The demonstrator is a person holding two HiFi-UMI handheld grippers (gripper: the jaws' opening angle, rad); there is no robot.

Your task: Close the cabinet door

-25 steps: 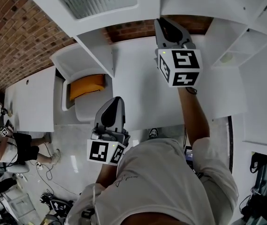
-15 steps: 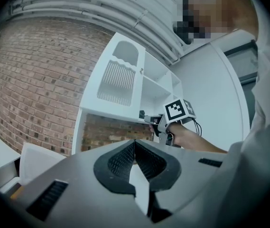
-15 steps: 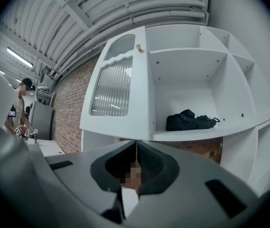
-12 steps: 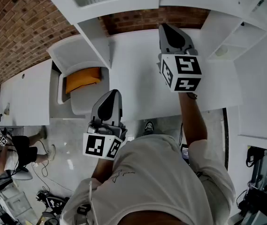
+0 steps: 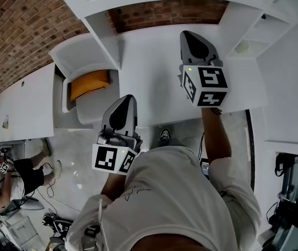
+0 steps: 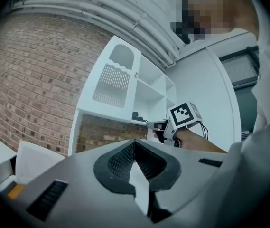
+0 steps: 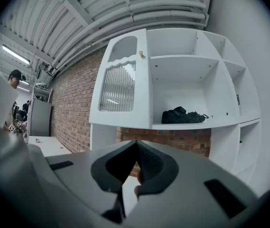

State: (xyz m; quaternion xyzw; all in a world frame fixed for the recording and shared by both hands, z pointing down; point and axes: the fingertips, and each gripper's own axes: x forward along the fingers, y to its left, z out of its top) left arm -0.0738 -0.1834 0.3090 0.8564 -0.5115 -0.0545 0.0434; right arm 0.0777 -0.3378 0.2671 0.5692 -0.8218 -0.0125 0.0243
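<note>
The door (image 7: 119, 82), long axis upright, is set at the left of the cabinet (image 7: 220, 94), with its ribbed glass faced outward. The left gripper (image 6: 135, 142) and right gripper (image 7: 136, 144) are closed tight, empty. The black bundle (image 7: 182, 115) on a shelf is shown only in the gripper views.

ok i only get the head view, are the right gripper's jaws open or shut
observer: shut. In the right gripper view, the right gripper has its jaws together at the tips, with nothing gripped.
operator: and the left one
observer: the left gripper is shut too, and empty.
operator: anything on the shelves
observer: a black bundle lies on the middle shelf, to the right of the ribbed-glass door.
</note>
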